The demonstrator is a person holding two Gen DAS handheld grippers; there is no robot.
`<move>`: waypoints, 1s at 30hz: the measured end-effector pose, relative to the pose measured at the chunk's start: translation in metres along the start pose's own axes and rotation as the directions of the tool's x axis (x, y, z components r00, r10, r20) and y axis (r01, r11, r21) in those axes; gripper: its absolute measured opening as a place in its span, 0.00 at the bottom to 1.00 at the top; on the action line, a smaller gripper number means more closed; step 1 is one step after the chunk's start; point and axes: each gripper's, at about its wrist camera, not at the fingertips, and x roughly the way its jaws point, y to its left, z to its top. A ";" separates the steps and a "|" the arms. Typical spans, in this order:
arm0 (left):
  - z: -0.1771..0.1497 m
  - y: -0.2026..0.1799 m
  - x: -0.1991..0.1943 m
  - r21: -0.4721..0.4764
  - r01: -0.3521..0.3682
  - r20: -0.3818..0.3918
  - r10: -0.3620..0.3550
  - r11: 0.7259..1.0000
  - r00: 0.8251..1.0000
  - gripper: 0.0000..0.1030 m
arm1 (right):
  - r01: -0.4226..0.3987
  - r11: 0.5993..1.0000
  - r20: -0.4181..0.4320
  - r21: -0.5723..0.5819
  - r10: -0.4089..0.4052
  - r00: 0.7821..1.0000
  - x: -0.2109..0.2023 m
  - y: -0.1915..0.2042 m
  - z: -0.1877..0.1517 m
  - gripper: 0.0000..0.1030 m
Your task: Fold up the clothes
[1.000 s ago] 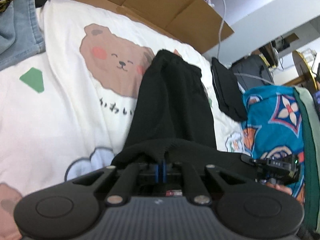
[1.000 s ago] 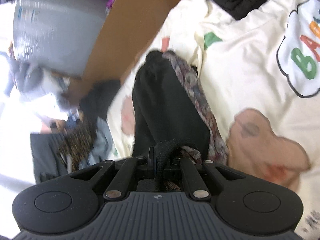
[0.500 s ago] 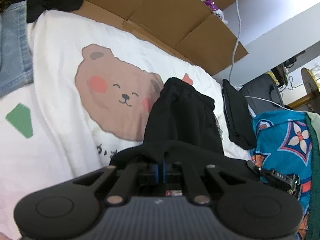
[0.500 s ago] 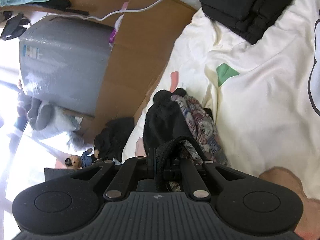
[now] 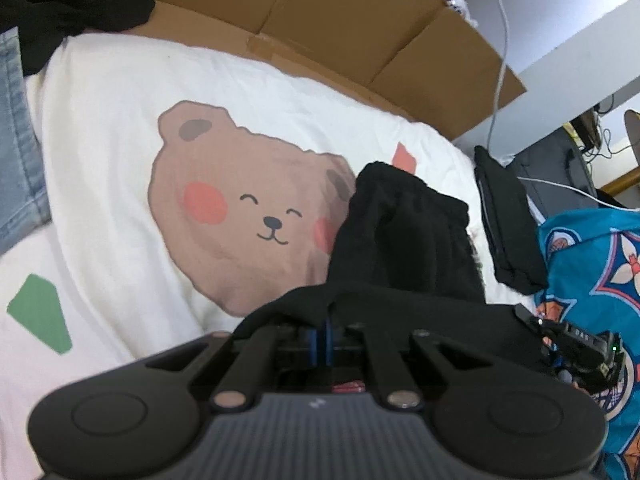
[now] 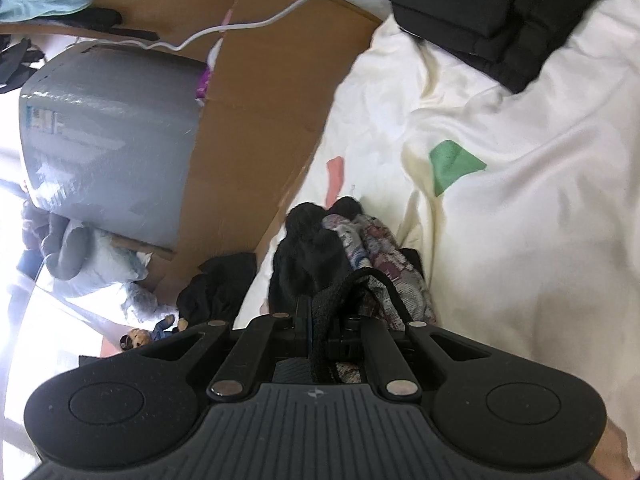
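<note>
Both pairs of jaws are pressed together on cloth: the left gripper (image 5: 323, 322) pinches an edge of the black garment (image 5: 404, 232), and the right gripper (image 6: 320, 320) is closed over another edge of the same piece, a thick ribbed band that arches up between its fingers. A second ago the garment lay longer and flatter along the bedsheet (image 5: 112, 152); now it hangs shorter and more bunched under both grippers, and more of the cardboard (image 5: 360, 28) behind the bed is in view. I judge that the person has raised the garment off the bed, probably to shake it straight or to bring one half over the other, so the fold itself is not yet laid down.

The garment is soft, matte and heavy, like knitted fleece, with a gathered hem at its far end, which touches the sheet. In the right view a patterned grey and purple fabric (image 6: 384, 260) lies against it; it may be a lining or a separate piece, I cannot tell which. The sheet is smooth white cotton with a printed brown bear (image 5: 248, 208). A folded black pile (image 5: 504, 220) rests near the bed's edge.
</note>
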 end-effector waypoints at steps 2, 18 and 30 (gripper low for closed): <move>0.003 -0.001 0.005 0.020 -0.015 -0.017 0.016 1.000 1.000 0.04 | 0.009 1.000 0.001 0.004 -0.009 1.000 0.003 -0.002 0.002 0.03; -0.008 0.015 0.016 -0.036 0.034 0.023 -0.033 0.999 0.999 0.05 | 0.075 0.997 -0.036 -0.032 -0.076 0.996 0.003 0.003 -0.002 0.08; -0.012 0.015 0.021 -0.017 0.053 0.038 -0.053 0.998 0.998 0.06 | 0.104 0.987 -0.060 -0.125 -0.112 0.992 -0.004 0.015 -0.013 0.18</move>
